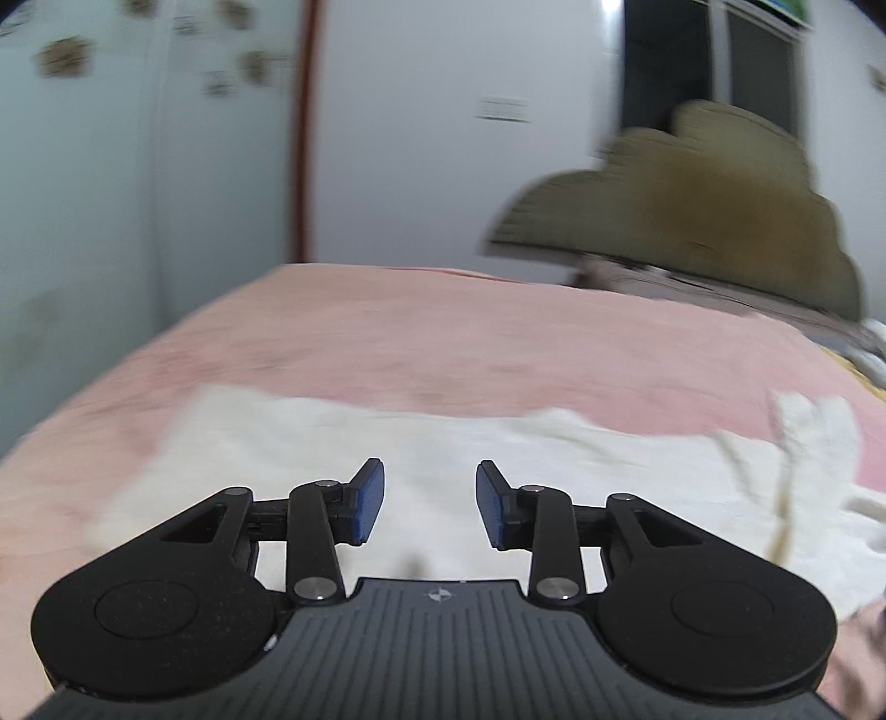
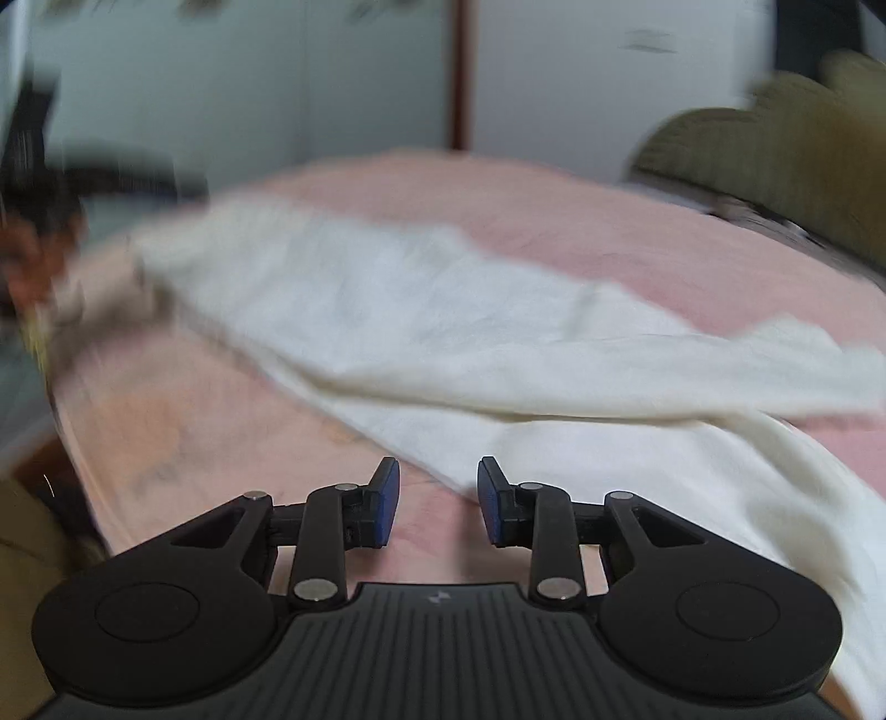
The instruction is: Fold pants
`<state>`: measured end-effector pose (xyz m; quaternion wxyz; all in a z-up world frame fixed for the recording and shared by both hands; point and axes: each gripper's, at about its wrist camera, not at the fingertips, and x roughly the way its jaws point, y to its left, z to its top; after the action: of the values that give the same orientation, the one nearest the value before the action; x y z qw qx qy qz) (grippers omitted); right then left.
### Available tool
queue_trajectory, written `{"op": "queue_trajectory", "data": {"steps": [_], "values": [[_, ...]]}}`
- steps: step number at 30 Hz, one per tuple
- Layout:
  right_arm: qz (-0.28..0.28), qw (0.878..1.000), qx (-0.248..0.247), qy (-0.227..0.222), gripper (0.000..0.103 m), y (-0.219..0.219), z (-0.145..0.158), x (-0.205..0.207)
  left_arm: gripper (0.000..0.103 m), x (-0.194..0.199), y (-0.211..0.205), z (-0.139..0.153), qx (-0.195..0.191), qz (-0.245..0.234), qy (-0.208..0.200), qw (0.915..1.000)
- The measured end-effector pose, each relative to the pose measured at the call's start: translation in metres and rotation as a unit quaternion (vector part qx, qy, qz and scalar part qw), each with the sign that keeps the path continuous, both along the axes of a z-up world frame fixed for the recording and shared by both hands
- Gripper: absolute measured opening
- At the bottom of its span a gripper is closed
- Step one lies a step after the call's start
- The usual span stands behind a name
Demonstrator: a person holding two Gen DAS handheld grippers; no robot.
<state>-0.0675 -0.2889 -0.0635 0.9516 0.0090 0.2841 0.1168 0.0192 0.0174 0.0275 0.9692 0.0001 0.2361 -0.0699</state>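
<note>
Though parted, jaws empty, pants [image 2: 421, 327] beyond.

We see soft, even indoor light with no hard shadows. A small glare spot [image 1: 609, 6] sits at the top of the white wall [image 1: 443, 166]. Motion blur smears the pants [image 2: 443, 332], the pink bed cover [image 1: 443, 343] and the olive headboard [image 1: 692, 210], while the left gripper [image 1: 429, 501] and right gripper [image 2: 437, 501] stay sharp. Fisheye distortion bows the edges; corners darken.
</note>
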Motion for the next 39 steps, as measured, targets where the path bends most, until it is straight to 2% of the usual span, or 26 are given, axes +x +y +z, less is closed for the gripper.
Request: {"op": "queue_trajectory", "data": {"steps": [1,2,3,4,6,8,9,10,11,13,15,18,20,21,23,26,27,29,30,31,33,36,37,39], "values": [[-0.046,0.998,0.035,-0.011,0.050,-0.028,0.008,-0.013,0.043,0.005,-0.013,-0.006,0.001,-0.017,0.002,0.9998],[-0.100,0.992,0.072,-0.021,0.059,-0.058,0.013,-0.027,0.043,0.010,-0.026,-0.015,0.003,-0.032,0.008,0.9995],[-0.158,0.981,0.111,-0.030,0.072,-0.087,0.015,-0.042,0.043,0.014,-0.037,-0.023,0.006,-0.043,0.013,0.9990],[-0.213,0.964,0.159,-0.032,0.074,-0.116,0.014,-0.058,0.043,0.018,-0.047,-0.031,0.012,-0.050,0.018,0.9985],[-0.288,0.911,0.292,-0.034,0.074,-0.173,0.003,-0.091,0.043,0.023,-0.063,-0.048,0.029,-0.055,0.028,0.9977],[-0.330,0.845,0.419,-0.047,0.074,-0.211,-0.024,-0.119,0.043,0.024,-0.069,-0.061,0.039,-0.057,0.037,0.9969],[-0.351,0.820,0.450,-0.041,0.074,-0.221,-0.036,-0.128,0.044,0.026,-0.073,-0.066,0.045,-0.056,0.040,0.9966],[-0.371,0.805,0.462,-0.031,0.074,-0.227,-0.045,-0.136,0.044,0.026,-0.073,-0.071,0.050,-0.054,0.039,0.9965],[-0.381,0.799,0.464,-0.025,0.074,-0.228,-0.051,-0.142,0.046,0.024,-0.074,-0.074,0.056,-0.053,0.035,0.9965],[-0.371,0.800,0.471,-0.023,0.073,-0.225,-0.057,-0.149,0.049,0.022,-0.075,-0.076,0.058,-0.053,0.032,0.9964],[-0.358,0.804,0.474,-0.024,0.074,-0.217,-0.056,-0.149,0.057,0.023,-0.078,-0.074,0.061,-0.055,0.034,0.9961],[-0.344,0.806,0.482,-0.024,0.074,-0.215,-0.057,-0.131,0.063,0.025,-0.080,-0.077,0.066,-0.057,0.041,0.9953],[-0.343,0.817,0.463,-0.037,0.072,-0.217,-0.054,-0.115,0.069,0.027,-0.078,-0.078,0.060,-0.064,0.048,0.9950],[-0.345,0.817,0.461,-0.043,0.072,-0.221,-0.054,-0.109,0.070,0.027,-0.077,-0.077,0.057,-0.065,0.051,0.9949],[-0.366,0.806,0.461,-0.063,0.072,-0.229,-0.057,-0.095,0.070,0.027,-0.076,-0.077,0.056,-0.066,0.053,0.9949],[-0.390,0.804,0.441,-0.084,0.071,-0.246,-0.056,-0.074,0.072,0.028,-0.077,-0.077,0.058,-0.068,0.054,0.9945],[-0.393,0.804,0.439,-0.086,0.068,-0.251,-0.056,-0.068,0.072,0.028,-0.078,-0.077,0.058,-0.068,0.055,0.9945],[-0.398,0.805,0.434,-0.080,0.042,-0.262,-0.056,-0.056,0.073,0.028,-0.078,-0.077,0.058,-0.069,0.055,0.9944],[-0.396,0.809,0.428,-0.075,0.018,-0.267,-0.055,-0.050,0.073,0.028,-0.078,-0.077,0.059,-0.069,0.055,0.9944],[-0.392,0.816,0.418,-0.078,0.013,-0.270,-0.051,-0.046,0.073,0.027,-0.079,-0.076,0.060,-0.068,0.054,0.9944],[-0.378,0.843,0.370,-0.100,0.011,-0.269,-0.029,-0.041,0.074,0.026,-0.079,-0.076,0.062,-0.066,0.052,0.9946],[-0.343,0.881,0.281,-0.165,0.011,-0.259,0.014,-0.042,0.074,0.026,-0.082,-0.076,0.068,-0.062,0.049,0.9946],[-0.338,0.885,0.268,-0.176,0.011,-0.258,0.021,-0.042,0.074,0.025,-0.082,-0.076,0.070,-0.061,0.048,0.9945],[-0.359,0.884,0.259,-0.146,0.011,-0.264,0.020,-0.037,0.074,0.024,-0.083,-0.076,0.074,-0.060,0.046,0.9944]]}}
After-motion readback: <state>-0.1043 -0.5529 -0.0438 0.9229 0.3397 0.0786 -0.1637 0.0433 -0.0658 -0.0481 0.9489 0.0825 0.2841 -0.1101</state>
